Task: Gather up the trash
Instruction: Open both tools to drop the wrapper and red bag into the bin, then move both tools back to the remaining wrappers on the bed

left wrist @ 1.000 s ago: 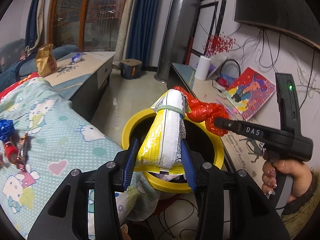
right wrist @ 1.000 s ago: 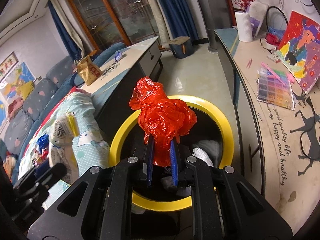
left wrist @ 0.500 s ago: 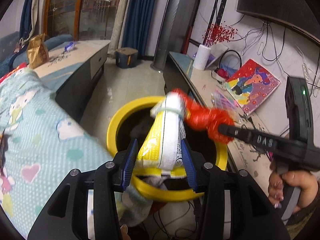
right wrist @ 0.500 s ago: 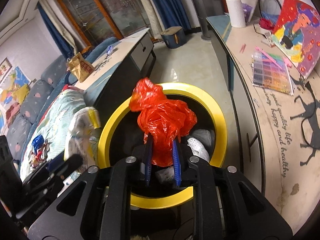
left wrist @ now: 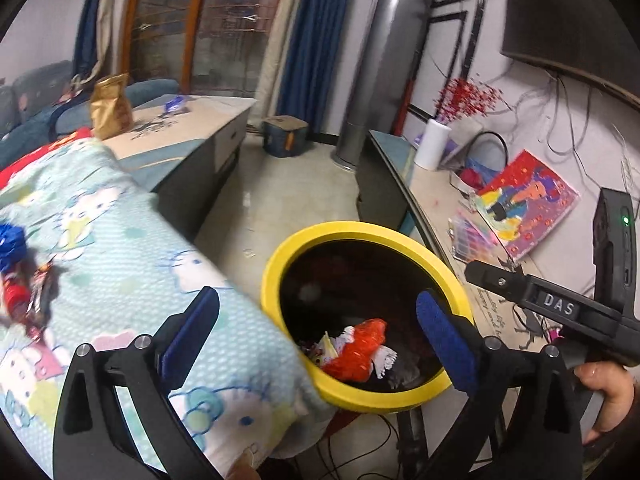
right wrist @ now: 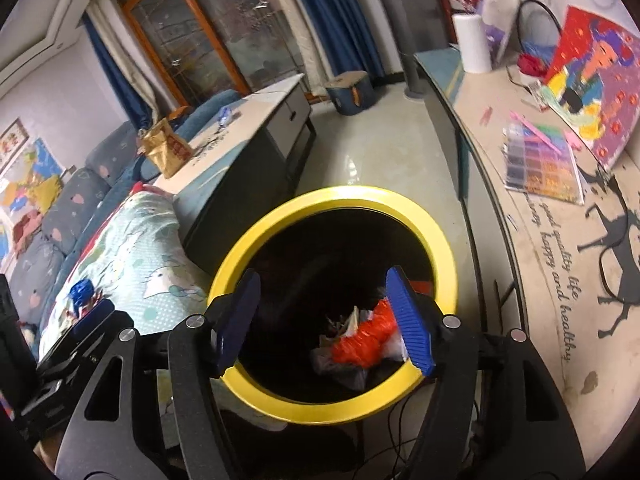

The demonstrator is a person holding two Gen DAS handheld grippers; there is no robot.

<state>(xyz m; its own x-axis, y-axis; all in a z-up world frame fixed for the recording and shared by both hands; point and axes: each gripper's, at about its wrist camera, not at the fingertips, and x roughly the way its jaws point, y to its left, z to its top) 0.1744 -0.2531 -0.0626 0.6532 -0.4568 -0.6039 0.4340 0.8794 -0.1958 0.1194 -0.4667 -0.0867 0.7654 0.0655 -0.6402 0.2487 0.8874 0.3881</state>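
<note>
Over the yellow-rimmed bin [left wrist: 362, 236], both grippers hang with nothing between their fingers. The left gripper [left wrist: 316, 328] has its blue-padded fingers [left wrist: 446, 340] spread wide and still opening, one side over the cartoon-print blanket [left wrist: 120, 248] and the other over the bin's near rim. The right gripper [right wrist: 324, 316] is also opening, its blue fingers [right wrist: 408, 320] apart and empty, framing the dark inside of the bin [right wrist: 332, 200]. Down in the bin lies the red plastic bag [right wrist: 366, 340], crumpled among pale scraps and a grey piece; from the left wrist view the same red bag [left wrist: 358, 346] sits beside a yellow-and-white wrapper [left wrist: 330, 346], neither touched by any finger. In that view the right gripper's black body, marked DAS, reaches in from the right edge, with a hand [left wrist: 608, 396] around its handle. More trash lies on the blanket well away from the bin: a blue wrapper [left wrist: 10, 244] and a red one [left wrist: 16, 296], both blurred. A long desk [right wrist: 560, 240] runs along the right of the bin, carrying a colourful painting [right wrist: 596, 80], a bead chart [right wrist: 540, 168] and a white paper roll [right wrist: 474, 44].
</note>
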